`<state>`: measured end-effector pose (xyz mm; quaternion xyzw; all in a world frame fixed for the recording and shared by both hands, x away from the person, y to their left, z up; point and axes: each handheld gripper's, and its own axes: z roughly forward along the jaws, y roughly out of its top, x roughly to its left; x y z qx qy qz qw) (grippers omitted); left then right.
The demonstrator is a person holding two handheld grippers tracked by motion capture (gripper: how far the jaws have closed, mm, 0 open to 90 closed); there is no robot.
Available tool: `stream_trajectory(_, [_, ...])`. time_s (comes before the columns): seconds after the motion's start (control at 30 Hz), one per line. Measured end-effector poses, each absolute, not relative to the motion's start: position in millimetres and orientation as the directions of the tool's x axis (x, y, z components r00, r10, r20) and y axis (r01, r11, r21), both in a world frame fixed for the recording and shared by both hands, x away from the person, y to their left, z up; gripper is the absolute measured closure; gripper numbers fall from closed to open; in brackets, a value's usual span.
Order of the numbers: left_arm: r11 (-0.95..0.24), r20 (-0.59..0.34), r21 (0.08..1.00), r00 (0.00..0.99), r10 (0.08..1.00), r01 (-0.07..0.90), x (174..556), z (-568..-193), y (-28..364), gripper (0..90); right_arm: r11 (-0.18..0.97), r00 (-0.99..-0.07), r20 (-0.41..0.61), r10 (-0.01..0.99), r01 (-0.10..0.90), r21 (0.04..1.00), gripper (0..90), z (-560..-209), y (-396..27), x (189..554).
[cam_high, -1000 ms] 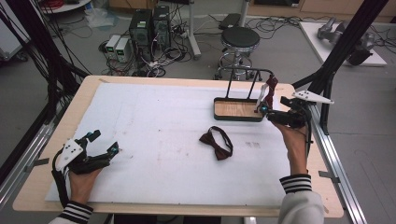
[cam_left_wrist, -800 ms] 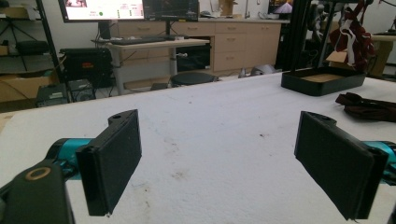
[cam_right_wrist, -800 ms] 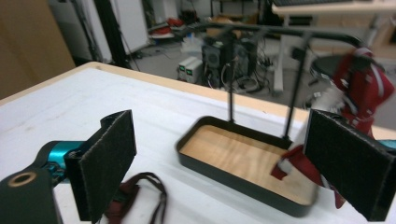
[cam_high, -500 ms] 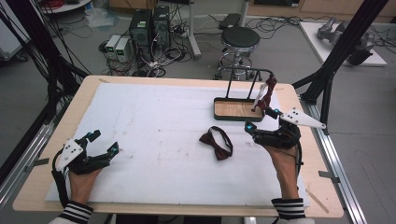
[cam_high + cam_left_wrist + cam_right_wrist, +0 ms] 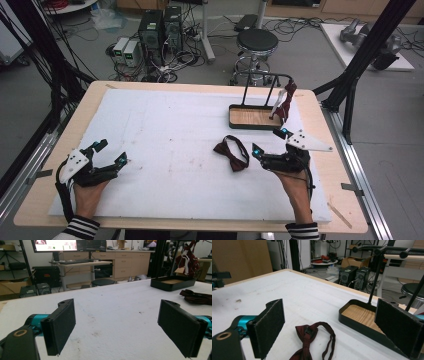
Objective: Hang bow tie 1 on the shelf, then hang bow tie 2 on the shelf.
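Observation:
A dark red bow tie (image 5: 231, 154) (image 5: 312, 340) lies flat on the white mat, right of centre. My right gripper (image 5: 269, 141) (image 5: 332, 327) is open just to its right, low over the mat, with the bow tie lying in front of the wide jaws. A second dark red tie (image 5: 285, 102) (image 5: 187, 260) hangs from the black rack on a wood-floored tray (image 5: 250, 117) (image 5: 359, 313). My left gripper (image 5: 111, 152) (image 5: 121, 327) rests open at the front left, holding nothing. Far off, the left gripper view catches the bow tie (image 5: 197, 296).
The white mat (image 5: 175, 130) covers most of the wooden table (image 5: 320, 115). The black tray (image 5: 170, 286) stands at the back right. Black frame posts flank the table; computers, cables and a stool (image 5: 256, 41) stand on the floor behind.
My right gripper has moved from beside the rack toward the person and to the left, ending next to the bow tie. The left gripper has stayed still.

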<state>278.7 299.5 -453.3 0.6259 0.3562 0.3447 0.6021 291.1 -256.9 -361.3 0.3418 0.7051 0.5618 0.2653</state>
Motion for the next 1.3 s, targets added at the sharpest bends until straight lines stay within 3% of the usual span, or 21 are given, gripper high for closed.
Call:
stream_trajectory(0.8, [-0.028,0.013,0.999,0.506,0.863,0.023,278,-453,299,15.2,0.119,-0.612,0.029,0.791,0.200,0.973,8.5,-369,-258,291])
stream_trajectory(1.3, [-0.029,0.013,0.999,0.506,0.863,0.023,278,-453,299,15.2,0.301,-0.700,-0.006,0.714,0.300,0.905,8.7,-375,-233,301])
